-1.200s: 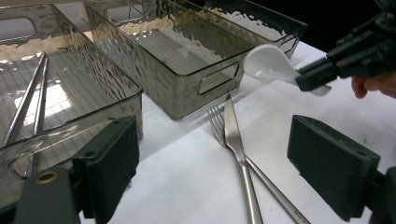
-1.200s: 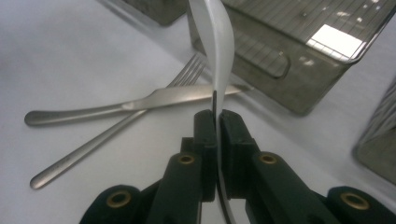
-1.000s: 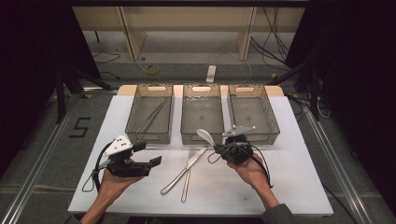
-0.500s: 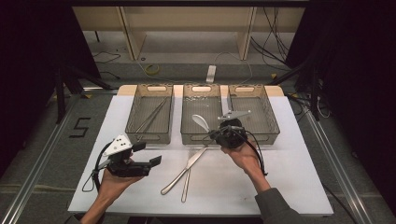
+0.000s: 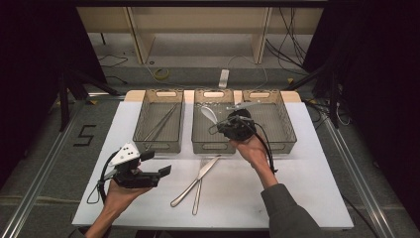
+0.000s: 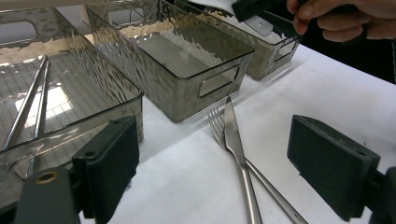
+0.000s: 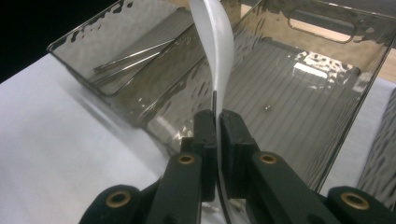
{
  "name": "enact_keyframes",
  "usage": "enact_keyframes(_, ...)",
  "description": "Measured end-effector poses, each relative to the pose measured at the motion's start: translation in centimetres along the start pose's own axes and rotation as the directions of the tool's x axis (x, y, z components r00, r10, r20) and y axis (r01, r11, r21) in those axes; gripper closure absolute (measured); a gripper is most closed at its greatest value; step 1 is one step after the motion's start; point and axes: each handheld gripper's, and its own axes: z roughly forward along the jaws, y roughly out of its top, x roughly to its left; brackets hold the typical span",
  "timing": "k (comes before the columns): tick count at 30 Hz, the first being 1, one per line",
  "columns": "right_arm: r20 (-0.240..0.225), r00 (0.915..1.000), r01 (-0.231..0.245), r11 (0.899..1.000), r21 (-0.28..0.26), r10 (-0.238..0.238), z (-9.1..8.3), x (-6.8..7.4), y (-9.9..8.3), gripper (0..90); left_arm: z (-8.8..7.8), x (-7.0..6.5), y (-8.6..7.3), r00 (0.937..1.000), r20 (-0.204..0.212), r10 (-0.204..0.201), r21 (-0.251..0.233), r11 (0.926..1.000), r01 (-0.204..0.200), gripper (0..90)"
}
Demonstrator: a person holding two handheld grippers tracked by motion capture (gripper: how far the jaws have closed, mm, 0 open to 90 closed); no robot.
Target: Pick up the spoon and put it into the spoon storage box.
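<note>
The right gripper [image 5: 223, 120] is clamped on a spoon [image 7: 218, 51], carrying it over the middle bin [image 5: 214, 145] — the sorting step. Next it calls for lowering and letting go inside. The left gripper [image 6: 233, 175] waits, jaws apart, near the knife [image 6: 236, 140] and fork [image 6: 219, 130] on the table [image 5: 307, 198].

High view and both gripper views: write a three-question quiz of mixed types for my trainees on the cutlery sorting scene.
1. True or false: the right claw is shut on a spoon.
2. Which tray already holds thin metal pieces: A left, B middle, C right?
3. Fill in: on the white table, a knife lies beside a ____.

Key
1. True; the spoon is above the middle tray.
2. A
3. fork; the left claw stands open near both.
</note>
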Motion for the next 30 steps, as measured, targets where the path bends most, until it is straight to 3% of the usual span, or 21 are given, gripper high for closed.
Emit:
enact_keyframes(19, 0.04, 0.9955, -0.087, 0.995, 0.043, 0.086, 3.0, -1.8, 1.8, 86.3, 0.0, 0.0, 0.0, 1.0, 0.001, -0.002, 0.001, 1.0, 0.002, 16.2)
enact_keyframes(30, 0.071, 0.9923, -0.108, 0.99, 0.095, 0.101, 4.7, -2.0, 2.5, 86.3, 0.0, 0.0, 0.0, 1.0, 0.001, 0.0, 0.004, 1.0, 0.0, 16.1)
